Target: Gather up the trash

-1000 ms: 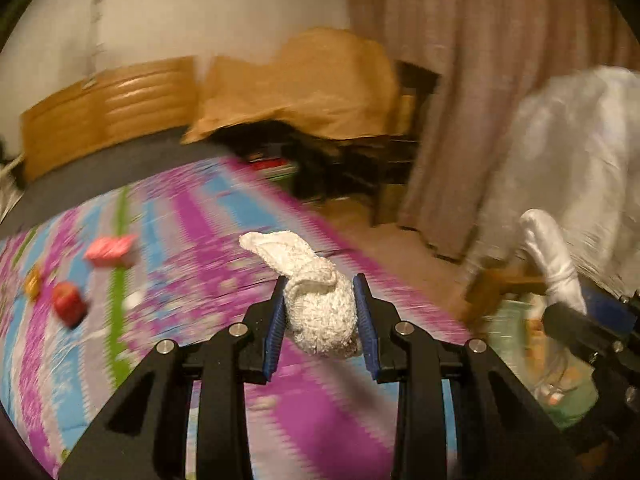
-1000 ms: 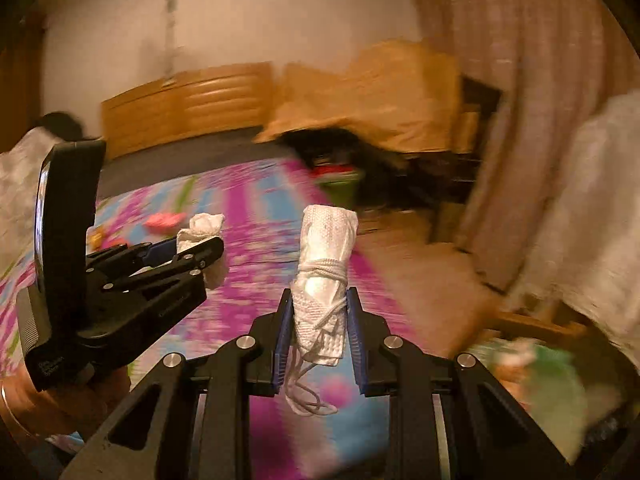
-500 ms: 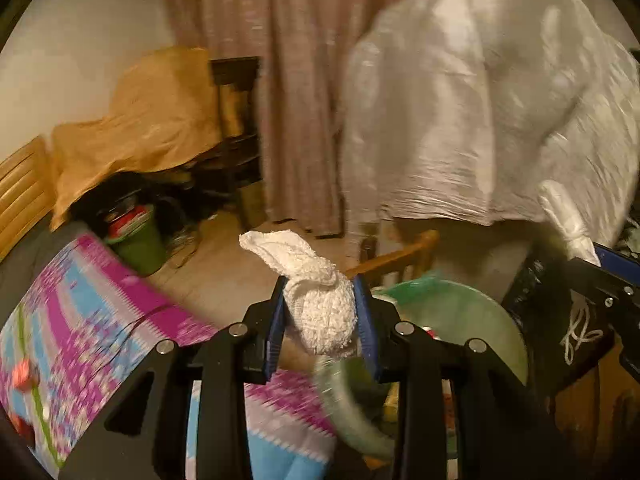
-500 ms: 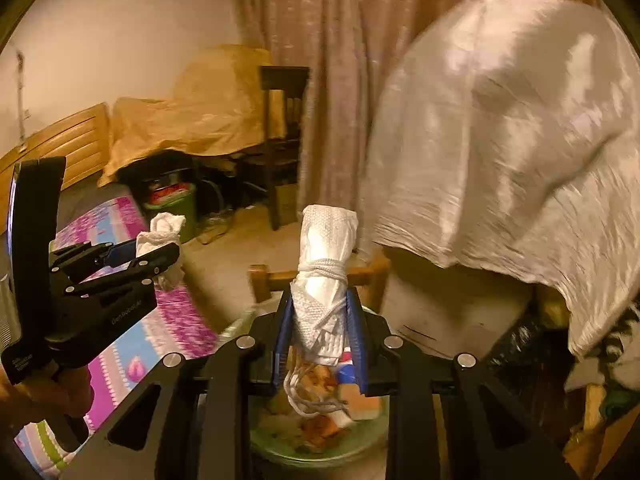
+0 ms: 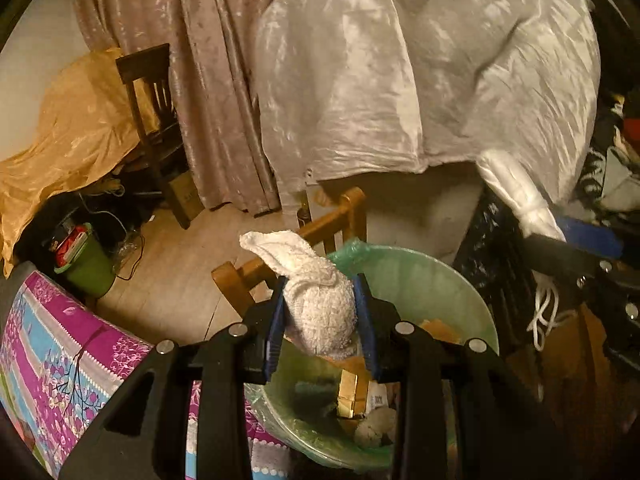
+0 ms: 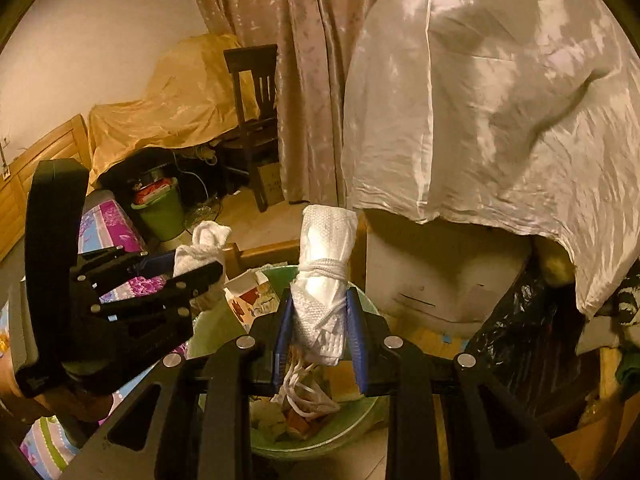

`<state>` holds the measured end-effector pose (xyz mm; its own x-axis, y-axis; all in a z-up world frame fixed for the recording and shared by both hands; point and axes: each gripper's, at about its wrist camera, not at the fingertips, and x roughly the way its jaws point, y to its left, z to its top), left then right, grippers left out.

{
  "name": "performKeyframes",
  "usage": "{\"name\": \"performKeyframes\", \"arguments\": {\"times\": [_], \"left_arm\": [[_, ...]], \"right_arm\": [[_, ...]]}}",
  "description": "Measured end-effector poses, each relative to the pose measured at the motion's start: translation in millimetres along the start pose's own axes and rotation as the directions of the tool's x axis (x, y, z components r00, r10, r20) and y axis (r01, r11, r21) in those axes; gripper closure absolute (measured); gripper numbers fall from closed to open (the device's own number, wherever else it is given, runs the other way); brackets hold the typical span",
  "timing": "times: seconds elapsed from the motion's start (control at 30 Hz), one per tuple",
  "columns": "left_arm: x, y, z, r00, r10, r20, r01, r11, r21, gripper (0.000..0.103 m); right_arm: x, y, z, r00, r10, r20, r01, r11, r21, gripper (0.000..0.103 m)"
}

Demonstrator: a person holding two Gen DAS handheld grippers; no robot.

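Observation:
My left gripper (image 5: 319, 322) is shut on a white terry-cloth wad (image 5: 316, 300) and holds it over the near rim of a green-lined trash bin (image 5: 432, 280) with cartons and scraps inside. My right gripper (image 6: 320, 330) is shut on a white mask rolled and tied with its cord (image 6: 324, 280), held above the same bin (image 6: 360, 416). The left gripper (image 6: 188, 276) shows at the left of the right wrist view, and the right gripper with the mask (image 5: 520, 200) shows at the right of the left wrist view.
A large white cloth (image 5: 420, 72) drapes over furniture behind the bin. A wooden chair frame (image 5: 320, 228) stands by the bin. The patterned purple bedspread (image 5: 60, 340) is at lower left. A small green bucket (image 5: 84, 264), a dark chair (image 5: 152, 120) and curtains lie beyond.
Both grippers swung right from the bedspread to the trash bin and came down closer over it. Each still holds its item.

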<state>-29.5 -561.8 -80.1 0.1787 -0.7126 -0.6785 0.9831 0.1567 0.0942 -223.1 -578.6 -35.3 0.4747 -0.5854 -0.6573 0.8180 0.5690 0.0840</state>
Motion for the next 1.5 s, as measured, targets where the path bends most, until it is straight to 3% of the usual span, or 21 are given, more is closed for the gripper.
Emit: {"name": "performKeyframes", "arguments": {"times": [0.97,1.03,1.07,1.1,1.5], "left_arm": [[3,-3,2,1.0,0.006,-0.016,-0.006,1.0,0.01,0.071],[5,-3,3,1.0,0.002,-0.023,-0.002,1.0,-0.002,0.061],[6,-3,4,1.0,0.01,-0.029,-0.01,1.0,-0.011,0.051],[6,-2,4,1.0,0.015,-0.026,-0.016,1.0,-0.017,0.036],[4,-2,1,1.0,0.014,-0.019,-0.015,1.0,-0.016,0.034]], "right_arm": [[13,6,-1,0.997,0.055,-0.048,-0.055,0.998,0.013,0.076],[18,9,0,0.997,0.052,-0.061,-0.052,0.999,-0.008,0.073],[20,8,1,0.998,0.038,-0.058,-0.038,0.999,-0.008,0.064],[20,7,1,0.998,0.04,-0.053,-0.04,0.999,-0.002,0.062],[16,-4,-6,0.999,0.005,-0.052,-0.003,1.0,0.029,0.062]]}}
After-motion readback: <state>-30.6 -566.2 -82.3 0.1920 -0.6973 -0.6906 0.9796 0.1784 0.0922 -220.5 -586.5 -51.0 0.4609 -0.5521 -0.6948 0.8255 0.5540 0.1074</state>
